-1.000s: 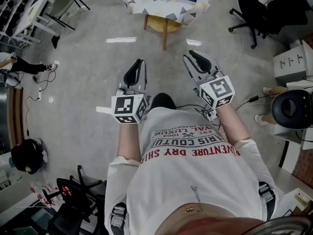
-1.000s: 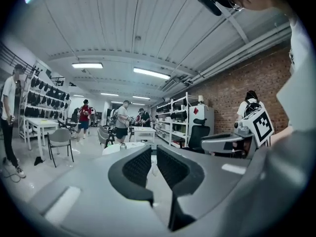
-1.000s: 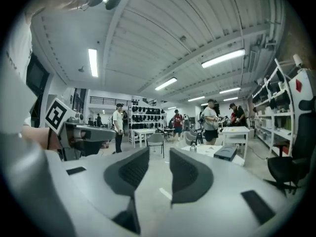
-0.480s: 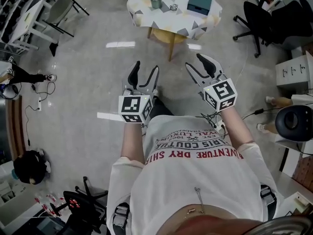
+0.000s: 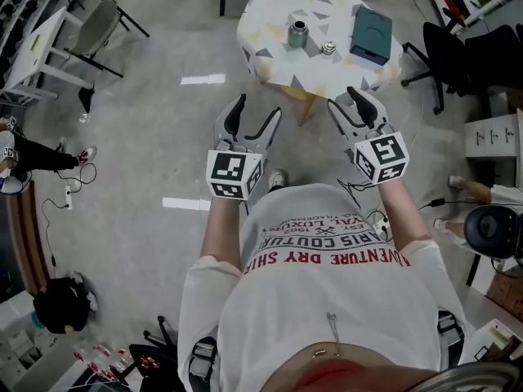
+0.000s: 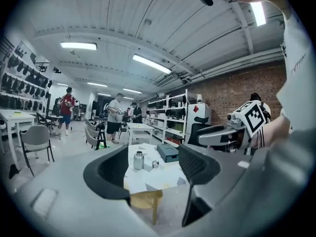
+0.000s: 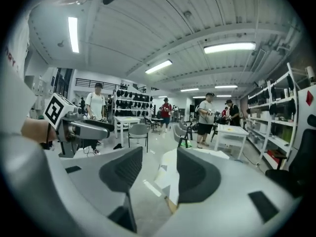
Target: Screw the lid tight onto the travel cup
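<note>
Person stands on the grey floor [image 5: 147, 137] a little short of a small round table [image 5: 270, 19] w/ a triangle-print cloth. The travel cup [image 5: 297, 33], a short metal cylinder, stands upright near the table's middle. Its lid [image 5: 328, 47] lies just beside it on the cloth, apart from it, i.e. not on the cup. A teal box [image 5: 372, 33] sits at the table's right side, near the lid. The left gripper [image 5: 255, 111] is held out in front of the chest, jaws spread, having just been opening. Nothing sits btwn them: in the left gripper view cup and lid only show thru the gap, well apart from the pads. The right gripper [image 5: 350, 103] is about level w/ it, a bit to the right, jaws also parted after just opening, and empty. Its own view shows only table edge and floor btwn the pads. Both tools point toward the table, neither touching anything on it. Other people [image 6: 116, 115] stand in the bg by shelving [image 6: 170, 125]. A black office chair [image 5: 445, 55] sits right of the table.
</note>
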Available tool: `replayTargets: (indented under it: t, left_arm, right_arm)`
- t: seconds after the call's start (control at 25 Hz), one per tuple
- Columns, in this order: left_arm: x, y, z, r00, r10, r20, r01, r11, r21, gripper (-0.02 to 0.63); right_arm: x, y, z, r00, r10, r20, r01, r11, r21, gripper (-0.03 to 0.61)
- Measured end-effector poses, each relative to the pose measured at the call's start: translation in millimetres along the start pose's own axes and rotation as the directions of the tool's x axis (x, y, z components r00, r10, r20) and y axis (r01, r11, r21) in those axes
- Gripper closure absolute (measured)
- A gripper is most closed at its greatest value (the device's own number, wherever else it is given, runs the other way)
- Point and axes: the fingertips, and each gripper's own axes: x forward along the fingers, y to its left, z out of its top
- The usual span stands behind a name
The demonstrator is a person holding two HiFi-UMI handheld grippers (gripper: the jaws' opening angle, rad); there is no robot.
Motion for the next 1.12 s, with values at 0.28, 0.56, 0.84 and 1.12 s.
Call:
replayTargets:
  t: [0.28, 0.56, 0.84, 1.12]
  left_arm:
    - [78, 52, -15, 0.996, -0.061, -0.060, 0.060, 0.998, -0.031, 0.283]
    - [182, 70, -34, 0.987, -0.119, -0.105, 0.116, 0.993, -0.029, 0.252]
    - [283, 85, -68, 0.969, -0.160, -0.188, 0.155, 0.987, -0.041, 0.220]
    - [350, 91, -131, 0.936, -0.184, -0.300, 0.183, 0.983, -0.031, 0.176]
  right_arm:
    - [76, -50, -16, 0.995, -0.032, -0.091, 0.037, 0.998, 0.045, 0.391]
    - [145, -122, -58, 0.977, 0.008, -0.211, 0.006, 0.998, 0.070, 0.383]
    - [201, -193, -105, 0.934, 0.084, -0.347, -0.053, 0.994, 0.096, 0.363]
    - [235, -221, -180, 0.858, 0.161, -0.488, -0.095, 0.983, 0.157, 0.336]
